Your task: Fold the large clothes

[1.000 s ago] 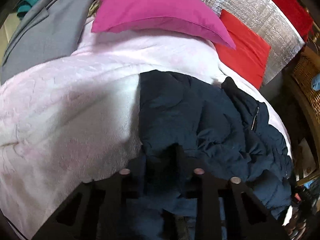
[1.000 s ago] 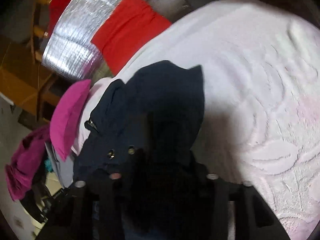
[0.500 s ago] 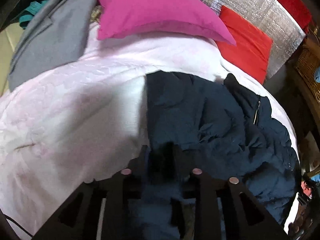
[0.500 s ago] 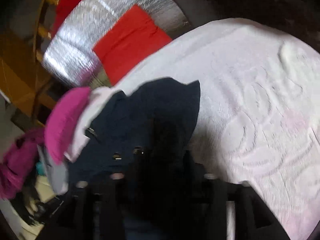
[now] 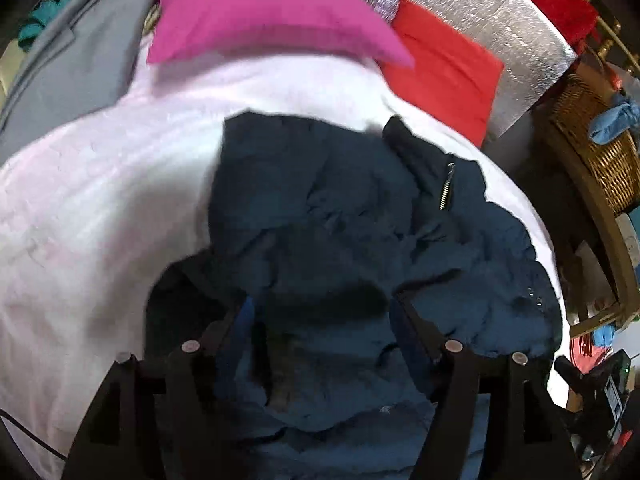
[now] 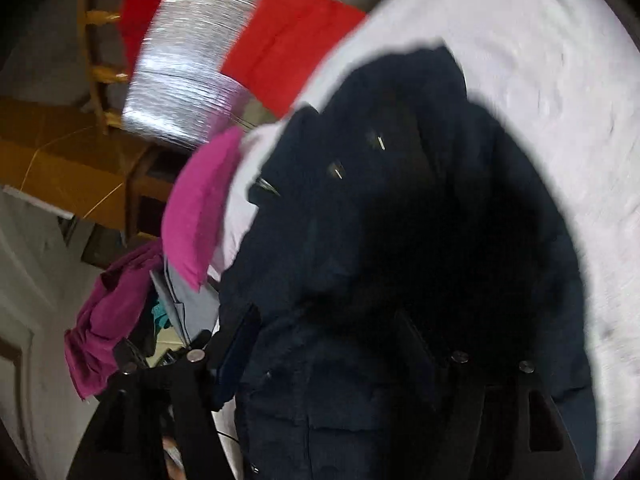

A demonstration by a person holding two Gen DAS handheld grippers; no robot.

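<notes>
While both views look down on the navy jacket lying crumpled on the pale pink bedspread, only the left wrist view shows the wicker basket at far right, and only the right wrist view shows the magenta cloth hanging at left. The left gripper stands spread wide, jacket fabric bunched between its fingers. The right gripper is likewise spread over the jacket. No readable writing appears anywhere.
</notes>
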